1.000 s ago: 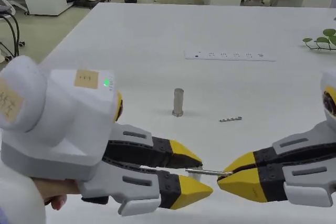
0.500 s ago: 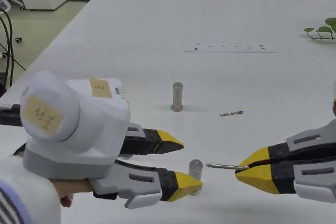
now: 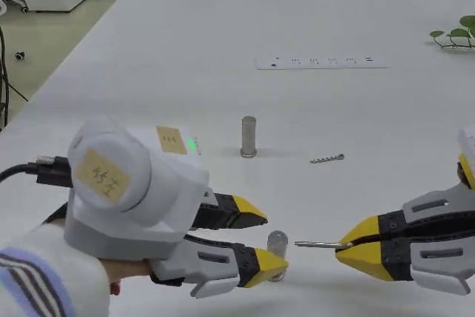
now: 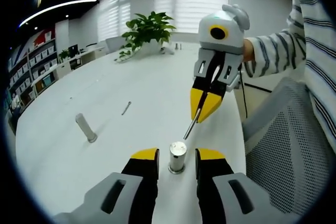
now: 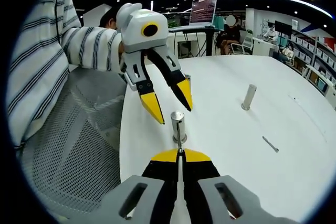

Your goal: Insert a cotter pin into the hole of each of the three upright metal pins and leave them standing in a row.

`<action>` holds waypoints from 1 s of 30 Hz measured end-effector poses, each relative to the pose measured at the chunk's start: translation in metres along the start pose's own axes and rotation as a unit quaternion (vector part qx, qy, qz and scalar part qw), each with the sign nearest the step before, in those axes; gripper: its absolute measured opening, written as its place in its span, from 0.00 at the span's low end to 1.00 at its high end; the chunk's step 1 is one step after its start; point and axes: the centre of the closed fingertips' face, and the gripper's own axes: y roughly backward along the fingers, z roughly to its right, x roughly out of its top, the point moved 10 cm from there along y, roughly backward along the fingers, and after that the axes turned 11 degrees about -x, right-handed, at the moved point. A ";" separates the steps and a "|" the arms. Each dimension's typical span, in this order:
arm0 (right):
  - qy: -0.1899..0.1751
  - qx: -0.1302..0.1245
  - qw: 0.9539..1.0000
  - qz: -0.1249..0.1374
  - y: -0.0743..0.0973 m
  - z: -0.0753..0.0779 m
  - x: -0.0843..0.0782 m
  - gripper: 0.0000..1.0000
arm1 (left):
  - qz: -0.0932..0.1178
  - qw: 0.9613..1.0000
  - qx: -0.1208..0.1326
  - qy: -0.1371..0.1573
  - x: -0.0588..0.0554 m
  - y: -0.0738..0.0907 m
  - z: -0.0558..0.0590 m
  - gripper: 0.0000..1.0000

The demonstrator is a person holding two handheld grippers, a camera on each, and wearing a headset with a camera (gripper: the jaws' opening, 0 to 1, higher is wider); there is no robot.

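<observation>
White table (image 3: 148,72), office floor past far edge. My left fingers (image 3: 261,265) apart, straddling metal pin (image 5: 178,124) near front edge. Right fingers (image 3: 364,246) clamped on cotter pin (image 3: 315,243). Pin's hole indiscernible.

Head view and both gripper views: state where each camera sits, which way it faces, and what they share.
Head view: on the headset, facing forward and down at the white table; striped sleeve, both grippers show.
Left gripper view: on the left gripper, looking along its open jaws at the right gripper and striped torso.
Right gripper view: on the right gripper, facing the left one and the sleeve.
Shared: the upright grey metal pin and the thin cotter pin pointing at it.
</observation>
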 end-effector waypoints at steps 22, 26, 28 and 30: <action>0.026 0.015 1.000 -0.004 -0.011 0.004 0.002 0.00 | 0.005 1.000 -0.019 -0.001 0.002 -0.001 -0.002 0.09; 0.022 0.014 1.000 0.001 -0.014 0.006 0.004 0.00 | 0.005 1.000 -0.019 -0.004 0.002 -0.002 -0.002 0.09; 0.049 0.013 0.999 -0.012 -0.017 0.007 0.005 0.00 | 0.004 1.000 -0.020 -0.005 0.002 -0.002 -0.001 0.09; 0.048 0.020 0.999 -0.013 -0.019 0.008 0.004 0.00 | 0.004 1.000 -0.020 -0.006 0.002 -0.002 -0.001 0.09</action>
